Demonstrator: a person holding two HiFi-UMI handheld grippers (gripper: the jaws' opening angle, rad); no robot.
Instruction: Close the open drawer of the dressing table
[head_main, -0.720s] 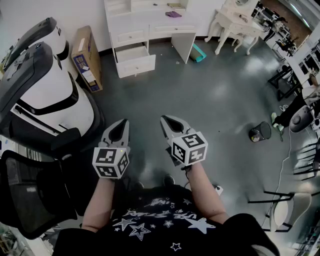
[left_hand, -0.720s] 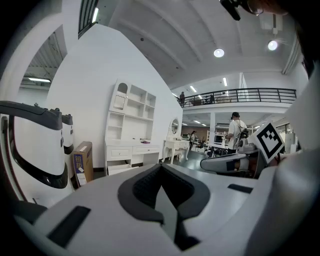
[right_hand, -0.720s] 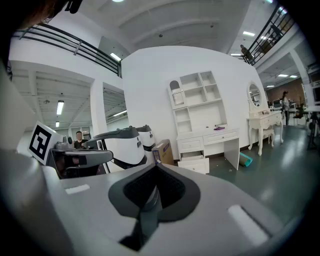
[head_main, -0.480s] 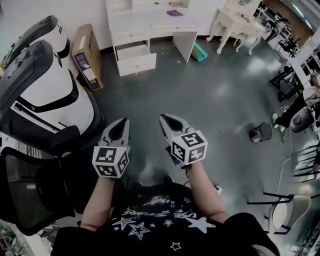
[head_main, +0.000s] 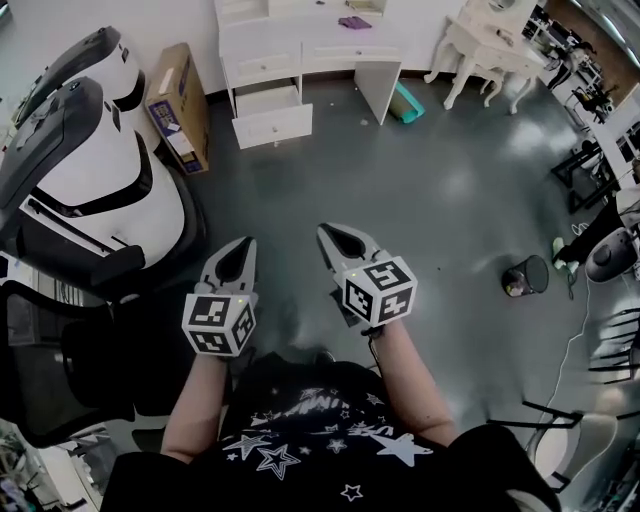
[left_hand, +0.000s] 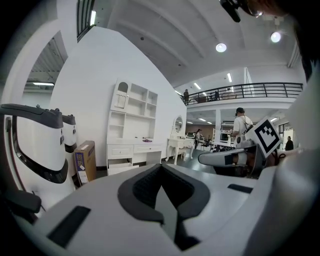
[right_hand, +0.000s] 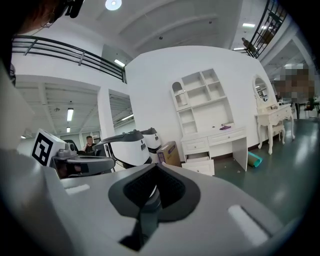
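My 2 tongs are closed and empty: left tongs (head_main: 236, 258) and right tongs (head_main: 340, 243), held side by side ahead of me. The open drawer (head_main: 272, 125) projects from the desk (head_main: 300, 45), well apart across the floor. Closed tips likely suit pushing its front.
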